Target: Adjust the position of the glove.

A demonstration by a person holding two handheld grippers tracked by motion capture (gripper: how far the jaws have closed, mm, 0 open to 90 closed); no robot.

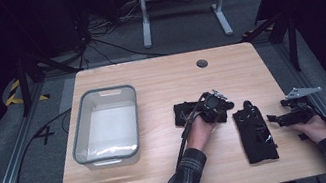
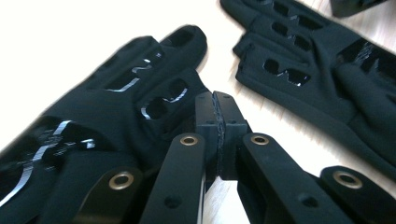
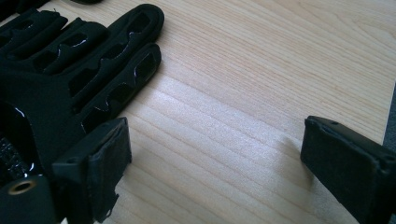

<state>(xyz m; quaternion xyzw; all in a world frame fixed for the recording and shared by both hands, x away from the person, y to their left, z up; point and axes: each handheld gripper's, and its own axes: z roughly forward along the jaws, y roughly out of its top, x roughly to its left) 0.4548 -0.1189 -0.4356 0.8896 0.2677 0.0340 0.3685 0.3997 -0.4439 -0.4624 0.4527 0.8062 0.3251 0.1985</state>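
Observation:
Two black gloves lie on the wooden table (image 1: 167, 182). One glove (image 1: 183, 113) (image 2: 116, 107) sits at the centre, partly under my left gripper (image 1: 216, 105) (image 2: 219, 105). Its jaws are pressed together at the glove's edge, and I see no fabric between the pads. The second glove (image 1: 255, 131) (image 2: 327, 70) (image 3: 70, 70) lies flat to the right, fingers pointing away from the person. My right gripper (image 1: 277, 118) (image 3: 215, 163) stands open just right of that glove. One jaw is over the glove's edge and bare wood shows between the jaws.
A clear plastic tub (image 1: 79, 131) stands on the left half of the table. A round cable hole (image 1: 202, 63) sits near the far edge. The table's right edge is close to my right gripper. A metal frame (image 1: 181, 2) stands on the floor beyond.

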